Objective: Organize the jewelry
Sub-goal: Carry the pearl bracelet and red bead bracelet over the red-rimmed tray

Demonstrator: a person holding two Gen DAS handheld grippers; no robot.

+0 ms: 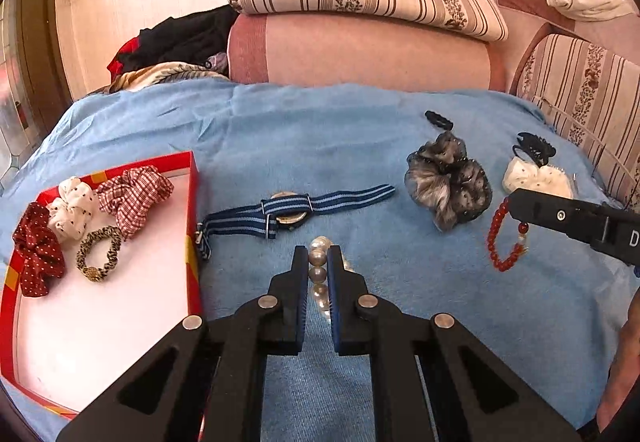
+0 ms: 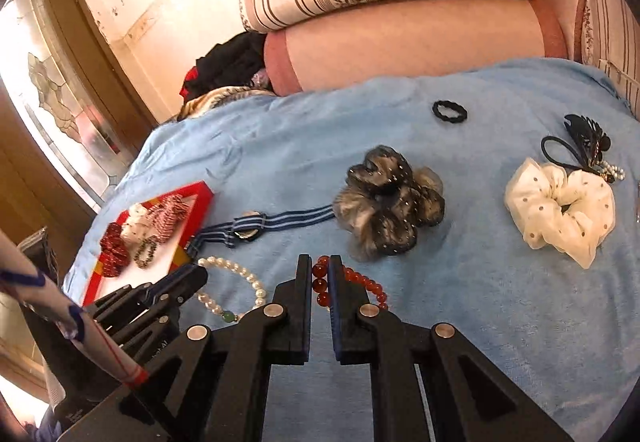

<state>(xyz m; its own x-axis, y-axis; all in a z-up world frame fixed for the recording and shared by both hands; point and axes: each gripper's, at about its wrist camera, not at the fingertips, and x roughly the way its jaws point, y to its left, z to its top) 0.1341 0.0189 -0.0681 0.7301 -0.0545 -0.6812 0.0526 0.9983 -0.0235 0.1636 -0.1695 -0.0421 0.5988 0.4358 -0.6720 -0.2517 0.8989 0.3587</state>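
Observation:
My left gripper (image 1: 319,262) is shut on a white pearl bracelet (image 1: 319,274) that lies on the blue blanket; it also shows in the right wrist view (image 2: 240,284). My right gripper (image 2: 321,274) is shut on a red bead bracelet (image 2: 352,282), also seen in the left wrist view (image 1: 502,238). A blue striped watch (image 1: 286,209) lies just beyond the pearls. A red-rimmed tray (image 1: 193,201) at the left holds several scrunchies (image 1: 132,197).
A grey scrunchie (image 2: 390,201), a cream dotted scrunchie (image 2: 560,209), a black hair tie (image 2: 449,110) and a black clip with a band (image 2: 586,145) lie on the blanket (image 1: 320,129). Pillows (image 1: 360,41) stand behind. A window is at the left.

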